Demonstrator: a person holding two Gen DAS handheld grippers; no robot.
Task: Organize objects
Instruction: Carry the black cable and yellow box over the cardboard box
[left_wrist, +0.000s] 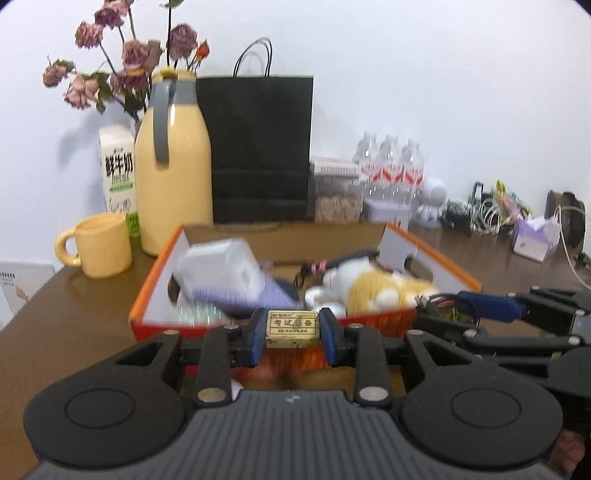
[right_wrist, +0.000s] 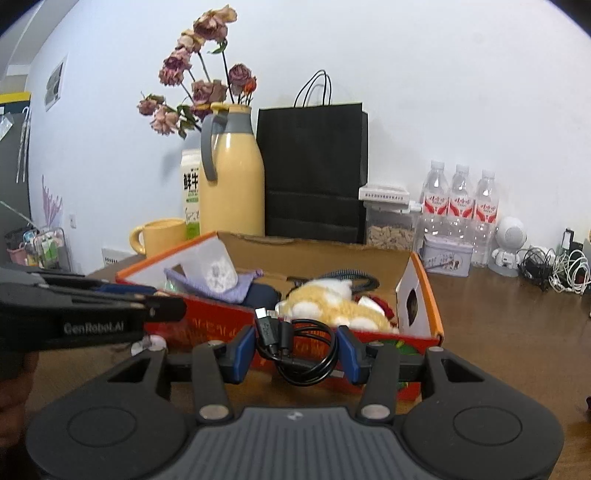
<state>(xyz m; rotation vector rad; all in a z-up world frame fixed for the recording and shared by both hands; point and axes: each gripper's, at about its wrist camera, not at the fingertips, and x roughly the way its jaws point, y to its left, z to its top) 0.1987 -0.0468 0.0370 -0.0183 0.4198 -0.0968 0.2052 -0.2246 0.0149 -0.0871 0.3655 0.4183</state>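
Tan eraser and coiled black cable, both lifted just before orange box, level with its near wall.

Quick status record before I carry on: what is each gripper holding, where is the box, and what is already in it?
left gripper: shut on small yellow eraser
right gripper: shut on coiled black cable
box: orange-edged carton, open, just beyond both grippers on the brown table
box contents: plush toy, purple cloth, white pack, other items unclear
behind box: yellow jug, yellow mug, black paper bag
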